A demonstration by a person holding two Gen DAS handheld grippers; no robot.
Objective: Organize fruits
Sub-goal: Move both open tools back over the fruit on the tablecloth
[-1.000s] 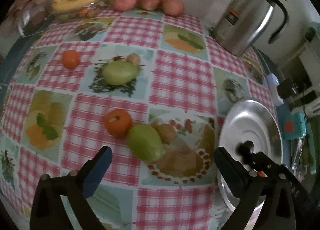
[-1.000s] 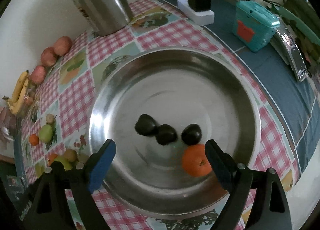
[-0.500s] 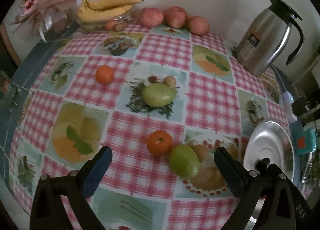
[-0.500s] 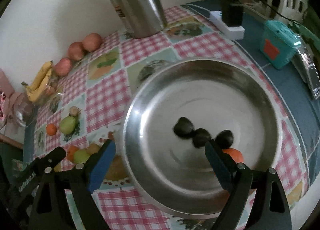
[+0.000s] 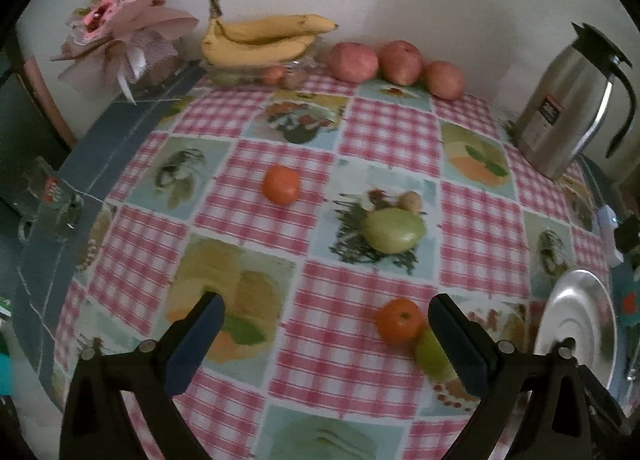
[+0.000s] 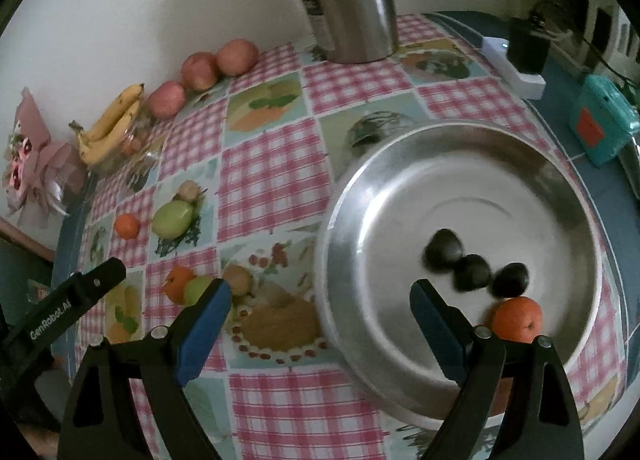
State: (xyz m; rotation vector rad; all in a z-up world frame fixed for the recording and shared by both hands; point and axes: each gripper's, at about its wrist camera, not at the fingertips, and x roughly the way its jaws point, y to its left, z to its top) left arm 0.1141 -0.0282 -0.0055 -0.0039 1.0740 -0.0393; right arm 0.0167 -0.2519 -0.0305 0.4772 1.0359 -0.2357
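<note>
Four fruits lie in my bowl (image 6: 400,164): one orange (image 6: 517,318), three dark ones (image 6: 472,272). Oranges (image 5: 400,321), pears (image 5: 394,230) remain on cloth. Both grippers (image 5: 326,334) (image 6: 320,318) gape, empty.

Pink-and-white checked tablecloth (image 5: 384,136) with pale blue-green squares printed with fruit pictures. Silver metal bowl (image 6: 472,164) with three black fruits (image 6: 472,272) and one orange tangerine (image 6: 516,318). Orange tangerines (image 5: 281,185), green mangoes (image 5: 394,230). Yellow bananas (image 5: 264,40), reddish-pink apples (image 5: 400,62). Steel kettle (image 5: 560,116) with black handle. Pink wrapped bouquet (image 5: 124,40). Turquoise box (image 6: 604,124) with orange label. Black grippers with blue pads (image 6: 204,316).
</note>
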